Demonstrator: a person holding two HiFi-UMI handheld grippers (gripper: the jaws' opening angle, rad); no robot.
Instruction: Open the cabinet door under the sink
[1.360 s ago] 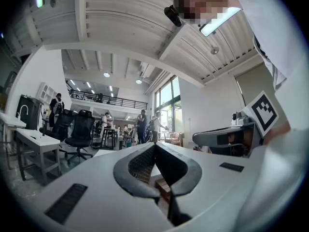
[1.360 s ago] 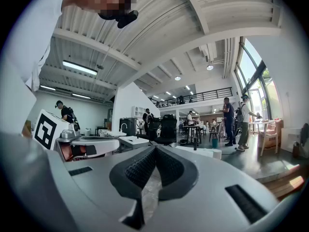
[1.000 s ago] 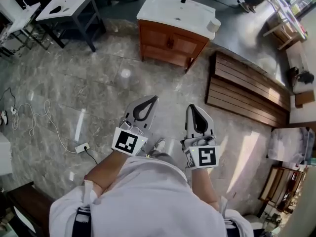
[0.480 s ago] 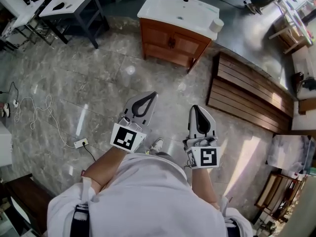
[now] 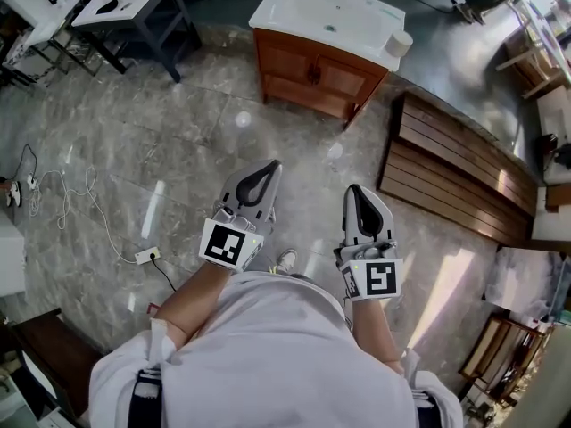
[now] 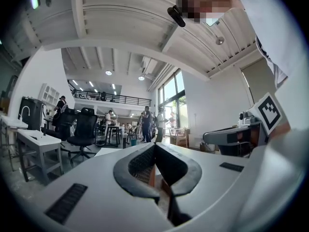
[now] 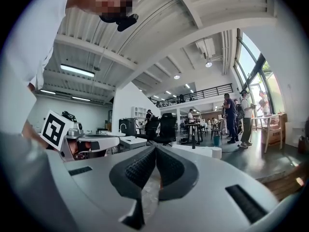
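Head view: approach step, door untouched. Across grey marble floor (image 5: 178, 150), brown wooden cabinet (image 5: 314, 78) under white rectangular sink (image 5: 312, 12) stands well apart from person, both doors seemingly shut. Left claw (image 5: 271, 164) and right claw (image 5: 354, 189) held low near torso, tips pressed together, gripping nothing. Next, likely: walk closer, part one claw, reach for door handle, too small to make out.

Grey marble-tile floor (image 5: 178, 141), glossy, with light patches; wooden sink cabinet (image 5: 317, 78) stands on it at far centre; slatted wooden panel (image 5: 455, 176) lies flat near the cabinet's right side; white power strip (image 5: 147, 257) and looping white cable (image 5: 76, 203) at left; white-topped table (image 5: 134, 3) far left.
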